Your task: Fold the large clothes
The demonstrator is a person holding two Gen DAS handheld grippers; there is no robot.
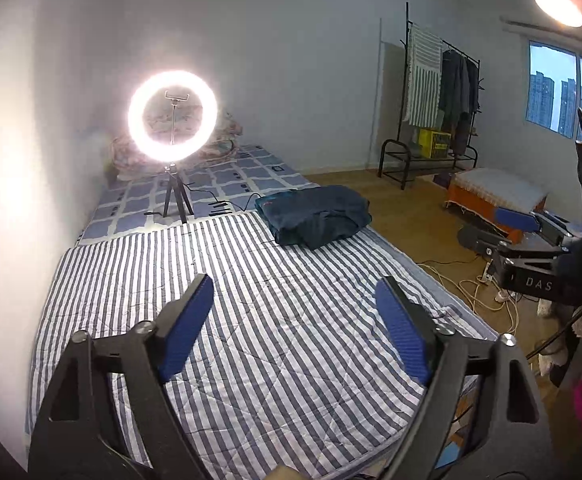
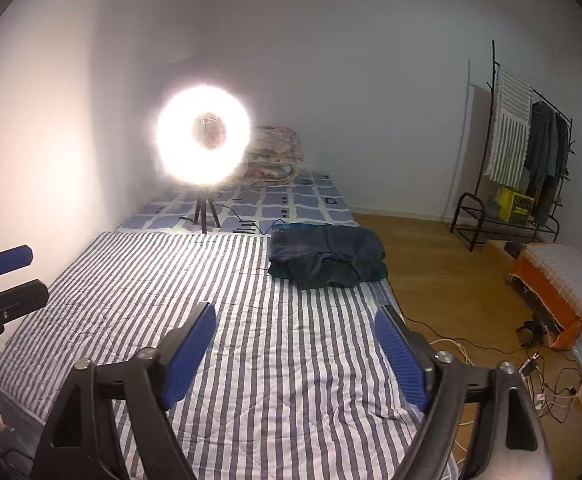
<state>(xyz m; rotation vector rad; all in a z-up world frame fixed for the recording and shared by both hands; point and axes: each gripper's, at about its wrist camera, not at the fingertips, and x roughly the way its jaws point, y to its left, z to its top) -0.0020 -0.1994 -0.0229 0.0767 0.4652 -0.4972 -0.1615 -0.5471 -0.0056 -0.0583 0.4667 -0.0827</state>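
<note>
Left gripper [image 1: 295, 312]: nearest the lens; jaws spread wide with nothing between them, above the striped quilt [image 1: 219, 304] on the bed.
Right gripper [image 2: 295, 340]: likewise spread and empty, over the same quilt near the bed's right edge.
Garment: a dark blue-green folded garment [image 1: 315, 216] lies ahead of both grippers, up and slightly right of the left one, almost straight ahead of the right one [image 2: 327, 258]; well apart from both.
Step in hand: judged to be the moment after a fold, both grippers clear of the cloth.
Doing it well: the loose flap on the near side looks untucked; approach low along the quilt, one gripper to each near corner, and pinch only the top layer.
Hazards: the ring light [image 1: 171, 116] on its tripod and its black cable [image 1: 227, 196] sit ahead and left of the garment; keep sweeps away from them.
</note>
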